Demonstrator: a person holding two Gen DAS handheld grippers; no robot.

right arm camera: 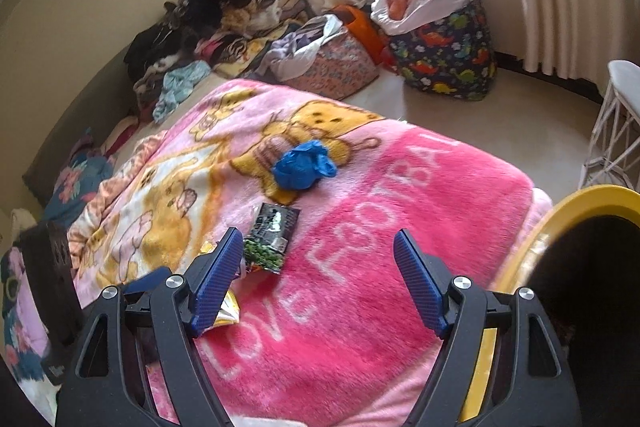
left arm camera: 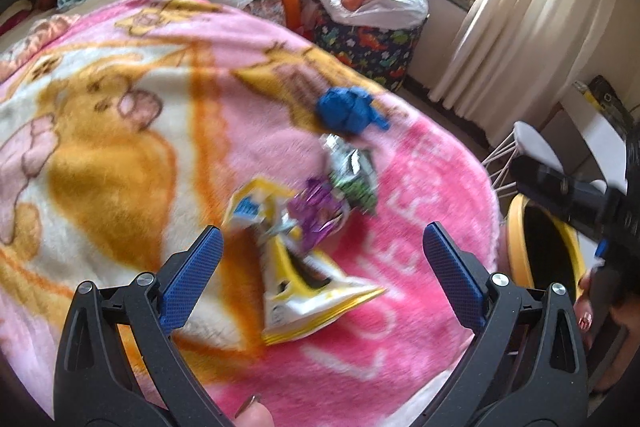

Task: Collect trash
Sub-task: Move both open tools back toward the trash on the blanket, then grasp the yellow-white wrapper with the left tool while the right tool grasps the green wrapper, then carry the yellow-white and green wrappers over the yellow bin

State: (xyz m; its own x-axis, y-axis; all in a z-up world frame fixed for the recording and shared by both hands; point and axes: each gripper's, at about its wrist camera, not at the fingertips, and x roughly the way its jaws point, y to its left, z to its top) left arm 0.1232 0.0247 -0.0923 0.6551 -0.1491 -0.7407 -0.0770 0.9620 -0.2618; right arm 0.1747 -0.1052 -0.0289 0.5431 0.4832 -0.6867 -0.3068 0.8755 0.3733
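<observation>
Trash lies on a pink blanket (left arm camera: pixel 420 307) on the bed: a yellow-and-white snack bag (left arm camera: pixel 304 287), a purple wrapper (left arm camera: pixel 316 211), a green-and-silver wrapper (left arm camera: pixel 354 175) and a crumpled blue glove (left arm camera: pixel 350 109). My left gripper (left arm camera: pixel 322 259) is open, its jaws on either side of the yellow bag, just above it. My right gripper (right arm camera: pixel 318 275) is open and empty above the blanket (right arm camera: pixel 360 307), right of the green wrapper (right arm camera: pixel 270 239). The blue glove (right arm camera: pixel 304 165) lies farther off. A yellow-rimmed black bin (right arm camera: pixel 588 267) stands at the right, beside the bed; it also shows in the left wrist view (left arm camera: pixel 544 251).
Piles of clothes (right arm camera: pixel 208 27) cover the head of the bed. A dinosaur-print basket (right arm camera: pixel 444 51) and a patterned bag (right arm camera: pixel 332 63) stand on the floor by the curtains. A white wire stool (right arm camera: pixel 616 131) stands at the right.
</observation>
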